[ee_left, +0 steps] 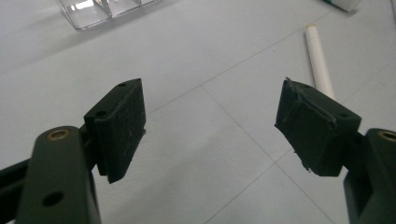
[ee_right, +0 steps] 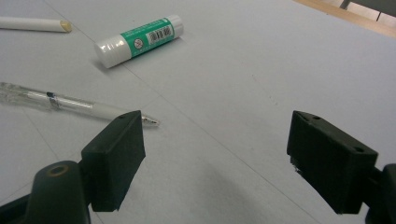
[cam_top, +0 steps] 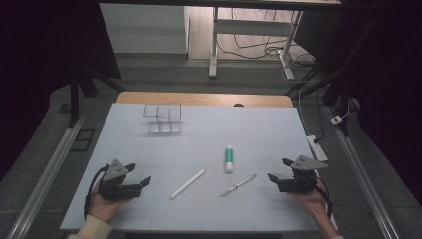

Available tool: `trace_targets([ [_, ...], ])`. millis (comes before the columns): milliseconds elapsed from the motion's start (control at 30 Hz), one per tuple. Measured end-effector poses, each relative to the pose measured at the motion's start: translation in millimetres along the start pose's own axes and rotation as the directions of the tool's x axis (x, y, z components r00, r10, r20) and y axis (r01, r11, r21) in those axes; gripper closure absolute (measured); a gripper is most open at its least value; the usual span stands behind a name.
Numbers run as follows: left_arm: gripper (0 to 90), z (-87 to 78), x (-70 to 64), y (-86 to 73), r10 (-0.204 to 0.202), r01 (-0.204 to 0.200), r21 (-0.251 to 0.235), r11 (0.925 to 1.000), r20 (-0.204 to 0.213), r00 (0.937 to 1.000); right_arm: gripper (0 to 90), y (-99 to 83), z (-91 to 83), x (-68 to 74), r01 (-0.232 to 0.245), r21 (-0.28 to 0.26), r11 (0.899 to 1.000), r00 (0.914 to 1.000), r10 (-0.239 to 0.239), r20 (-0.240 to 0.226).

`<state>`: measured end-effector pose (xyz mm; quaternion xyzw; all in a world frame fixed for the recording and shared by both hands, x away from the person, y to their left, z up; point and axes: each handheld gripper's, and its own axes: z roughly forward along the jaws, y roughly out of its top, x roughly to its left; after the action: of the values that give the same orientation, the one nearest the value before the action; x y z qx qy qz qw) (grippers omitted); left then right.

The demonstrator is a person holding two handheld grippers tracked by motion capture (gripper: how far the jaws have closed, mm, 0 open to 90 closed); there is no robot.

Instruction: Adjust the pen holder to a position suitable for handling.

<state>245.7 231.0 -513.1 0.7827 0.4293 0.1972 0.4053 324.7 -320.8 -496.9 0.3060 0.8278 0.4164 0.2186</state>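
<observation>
Quick count on the table (cam_top: pixel 259 124) — one clear plastic organizer (cam_top: pixel 162 118) w/ several compartments, exact no. hard to tell. One white stick (cam_top: pixel 187 183), one green-and-white glue stick (cam_top: pixel 229 159), one clear pen (cam_top: pixel 238 185) — so three long items, one of each kind. Two grippers: left gripper (cam_top: pixel 139 175) and right gripper (cam_top: pixel 278 169), one per hand, each w/ two black jaws spread apart, nothing between them.

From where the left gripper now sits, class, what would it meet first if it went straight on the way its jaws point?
Probably the white stick: the left gripper, jaws open and empty, points toward the table's middle. In its own view the stick lies ahead and off to one side, so the gripper might slide past over bare table.
</observation>
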Motion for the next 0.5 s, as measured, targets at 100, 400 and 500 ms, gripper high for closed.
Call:
trace_targets([
  [100,24.7,1.3,-0.3,-0.3,0.009,-0.009,0.006,0.9999,-0.002,1.0000,18.8,-1.1,1.0,-0.1,-0.004,0.010,1.000,1.0000,0.004,0.004],
  [400,25.2,3.6,2.7,-1.0,0.006,-0.005,0.014,0.9999,-0.007,1.0000,19.1,-8.6,7.6,-0.4,-0.015,0.009,1.000,0.9999,0.015,0.004],
  [500,25.6,3.8,2.7,-0.7,0.002,-0.002,0.012,0.9999,-0.007,1.0000,17.8,-11.6,12.1,0.7,-0.001,0.020,1.000,1.0000,0.001,-0.009],
])
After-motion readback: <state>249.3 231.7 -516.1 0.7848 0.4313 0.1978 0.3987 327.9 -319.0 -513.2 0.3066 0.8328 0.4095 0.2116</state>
